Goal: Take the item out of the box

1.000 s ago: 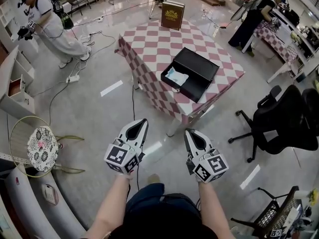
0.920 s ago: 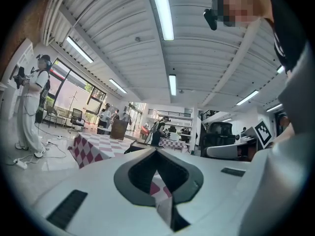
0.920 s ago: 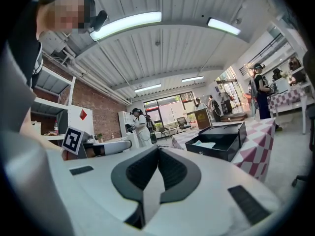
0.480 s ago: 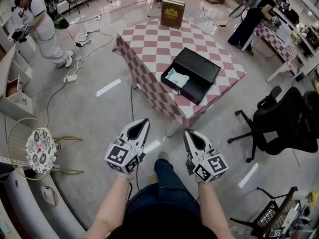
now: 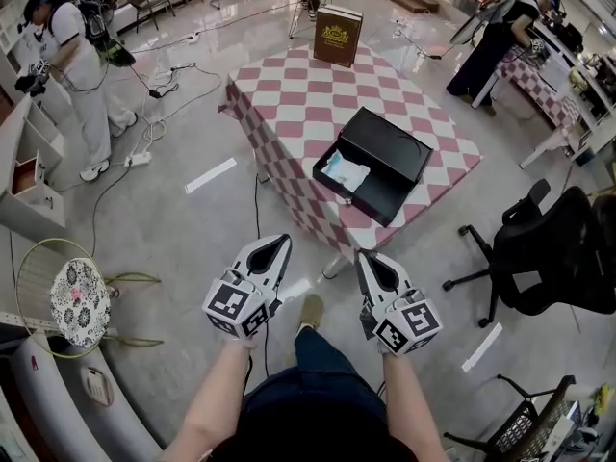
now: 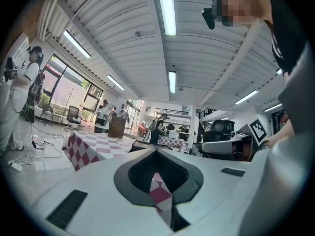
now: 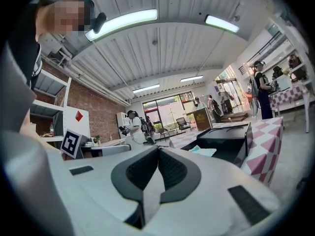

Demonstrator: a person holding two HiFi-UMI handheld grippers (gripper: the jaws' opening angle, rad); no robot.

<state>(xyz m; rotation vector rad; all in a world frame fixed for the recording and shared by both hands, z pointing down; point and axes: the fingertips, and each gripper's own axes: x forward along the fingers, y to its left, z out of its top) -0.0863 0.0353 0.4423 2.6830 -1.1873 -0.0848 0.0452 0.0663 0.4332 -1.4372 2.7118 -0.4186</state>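
Observation:
A black box lies open on the red-and-white checked table, near its front corner. A pale blue-and-white item rests in the box's left part. Both grippers are held level over the floor, well short of the table. My left gripper has its tips together and nothing in them. My right gripper is shut and empty too. The right gripper view shows the right gripper pointing at the box and the item. In the left gripper view, the left gripper faces the table.
A brown book-like case stands upright at the table's far edge. A black office chair is to the right. Cables run over the floor at left, near a person. A patterned stool stands at lower left.
The table and box sit a little lower and nearer in the head view as I step toward them. Both grippers keep their pose and stay shut. The person at left has shifted further left.

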